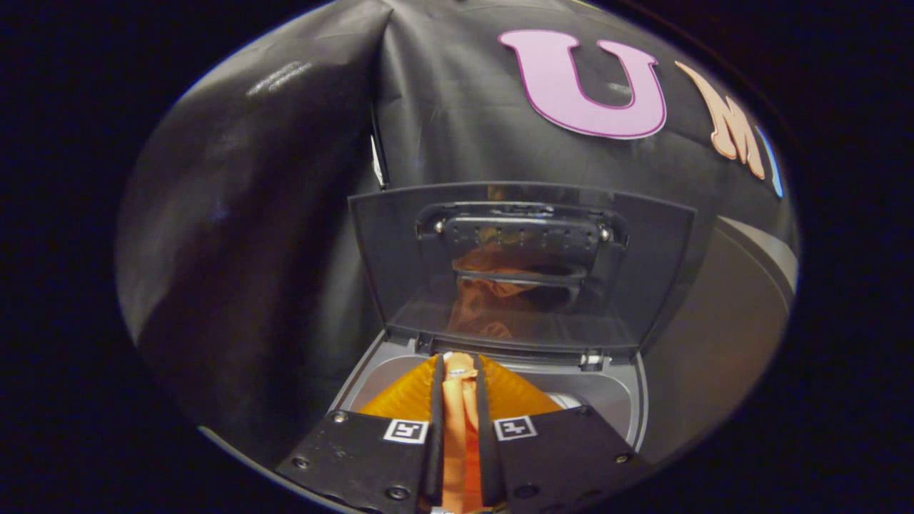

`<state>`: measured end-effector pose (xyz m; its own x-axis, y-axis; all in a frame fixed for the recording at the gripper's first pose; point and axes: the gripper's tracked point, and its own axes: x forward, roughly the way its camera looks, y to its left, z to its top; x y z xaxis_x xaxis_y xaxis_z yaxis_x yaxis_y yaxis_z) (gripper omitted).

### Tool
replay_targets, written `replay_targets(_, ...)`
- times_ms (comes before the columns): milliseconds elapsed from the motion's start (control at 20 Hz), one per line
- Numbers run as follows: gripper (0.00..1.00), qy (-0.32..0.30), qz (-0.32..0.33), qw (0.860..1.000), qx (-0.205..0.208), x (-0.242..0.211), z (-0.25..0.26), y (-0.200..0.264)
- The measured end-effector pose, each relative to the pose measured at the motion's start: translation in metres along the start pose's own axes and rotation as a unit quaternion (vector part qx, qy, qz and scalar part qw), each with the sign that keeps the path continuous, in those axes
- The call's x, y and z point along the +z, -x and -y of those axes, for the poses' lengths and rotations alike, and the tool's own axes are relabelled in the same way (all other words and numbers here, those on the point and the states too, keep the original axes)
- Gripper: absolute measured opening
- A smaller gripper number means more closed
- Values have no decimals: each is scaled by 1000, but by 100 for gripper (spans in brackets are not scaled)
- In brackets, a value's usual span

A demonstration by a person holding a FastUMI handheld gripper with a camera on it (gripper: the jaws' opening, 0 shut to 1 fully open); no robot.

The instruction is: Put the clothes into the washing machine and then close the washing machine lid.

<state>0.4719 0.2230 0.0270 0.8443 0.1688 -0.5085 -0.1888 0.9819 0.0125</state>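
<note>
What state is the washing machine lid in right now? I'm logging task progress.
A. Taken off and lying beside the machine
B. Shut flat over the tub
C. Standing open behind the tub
C: the lid stands raised behind the opening, while the gripper pinches the orange garment over the tub.

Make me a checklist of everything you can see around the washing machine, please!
Surface: washing machine top, grey rim around its opening, seen from above.
Job's things: orange cloth pinched between the fingers and hanging over the opening; more orange fabric bunched just below. Lid stands open and upright beyond the fingers, with the orange mirrored in its dark panel.
Clutter: nothing seen.
Grippers: hand-held gripper shut on the orange cloth, both fingers pressing a strip of it.
Cables: nothing seen.
Surroundings: black cloth wall behind and beside the machine; a pale panel on the far side of the lid.
</note>
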Motion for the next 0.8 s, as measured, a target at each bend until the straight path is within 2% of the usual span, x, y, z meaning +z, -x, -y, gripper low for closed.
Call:
replay_targets(50,26,-2,11,1000,-1,4,0,-2)
replay_targets(150,27,-5,20,1000,10,9,-2,0)
replay_targets(200,31,-7,19,1000,12,9,-3,1)
replay_targets(350,60,3,42,999,-3,20,2,-2)
replay_targets(550,98,20,88,996,-2,47,-6,12)
replay_targets(800,97,63,163,984,-34,105,-5,20)
